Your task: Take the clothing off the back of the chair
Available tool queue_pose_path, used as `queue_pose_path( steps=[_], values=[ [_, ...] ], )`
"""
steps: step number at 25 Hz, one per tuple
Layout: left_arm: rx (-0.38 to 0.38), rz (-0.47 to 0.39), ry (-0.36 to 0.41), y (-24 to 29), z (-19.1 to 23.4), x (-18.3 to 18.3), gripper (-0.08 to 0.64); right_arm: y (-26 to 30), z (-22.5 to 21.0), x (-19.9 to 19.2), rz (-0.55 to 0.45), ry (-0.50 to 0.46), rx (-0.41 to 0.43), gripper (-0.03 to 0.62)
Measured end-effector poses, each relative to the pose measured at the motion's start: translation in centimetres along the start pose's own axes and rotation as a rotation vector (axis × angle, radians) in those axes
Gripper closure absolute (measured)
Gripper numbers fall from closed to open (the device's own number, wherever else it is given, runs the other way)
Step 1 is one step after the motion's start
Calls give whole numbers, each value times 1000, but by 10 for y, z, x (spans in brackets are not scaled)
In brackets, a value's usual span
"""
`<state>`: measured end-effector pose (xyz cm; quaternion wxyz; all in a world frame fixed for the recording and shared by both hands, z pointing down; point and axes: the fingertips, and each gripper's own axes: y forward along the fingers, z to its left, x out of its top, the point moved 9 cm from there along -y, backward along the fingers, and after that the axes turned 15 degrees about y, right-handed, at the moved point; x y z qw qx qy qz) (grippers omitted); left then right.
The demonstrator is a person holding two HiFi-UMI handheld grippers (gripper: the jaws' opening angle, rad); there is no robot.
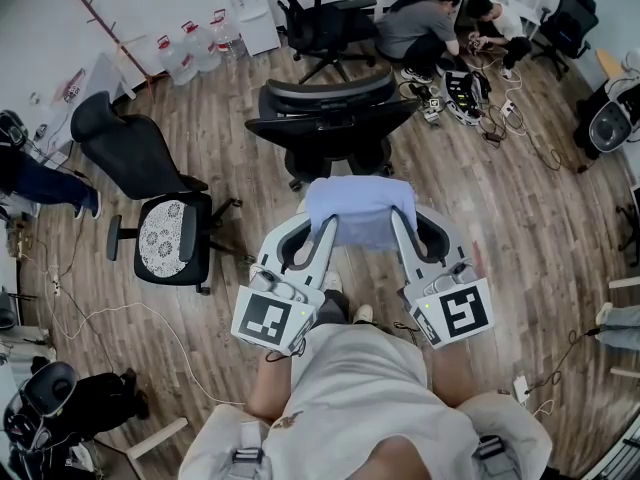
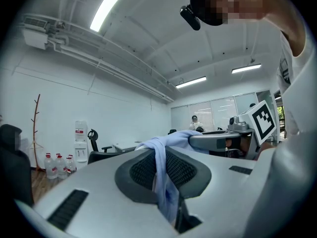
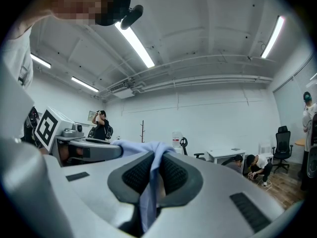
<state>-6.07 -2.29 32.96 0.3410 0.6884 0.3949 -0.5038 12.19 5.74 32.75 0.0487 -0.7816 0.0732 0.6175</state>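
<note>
A light blue garment (image 1: pixel 360 208) hangs stretched between my two grippers, in front of my body and on my side of the black office chair (image 1: pixel 330 118). The cloth is apart from the chair's back. My left gripper (image 1: pixel 325 226) is shut on the garment's left edge. In the left gripper view the blue cloth (image 2: pixel 166 182) is pinched between the dark pads (image 2: pixel 143 170). My right gripper (image 1: pixel 398 220) is shut on the right edge. There the cloth (image 3: pixel 148 192) drops down from between its pads (image 3: pixel 173 175). Both grippers point level.
A second black chair with a patterned seat cushion (image 1: pixel 165 233) stands at the left. Another chair (image 1: pixel 325 13) and water bottles (image 1: pixel 190 48) are at the back. People crouch among cables (image 1: pixel 445 28) at the back right. Cords trail over the wooden floor (image 1: pixel 90 318).
</note>
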Motion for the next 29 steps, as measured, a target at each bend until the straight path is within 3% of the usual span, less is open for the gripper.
queue_pose_path(
  steps=[29],
  values=[
    [3,13,-4,8,13,-7,508,18,-6,-4,14,-3,15,549]
  ],
)
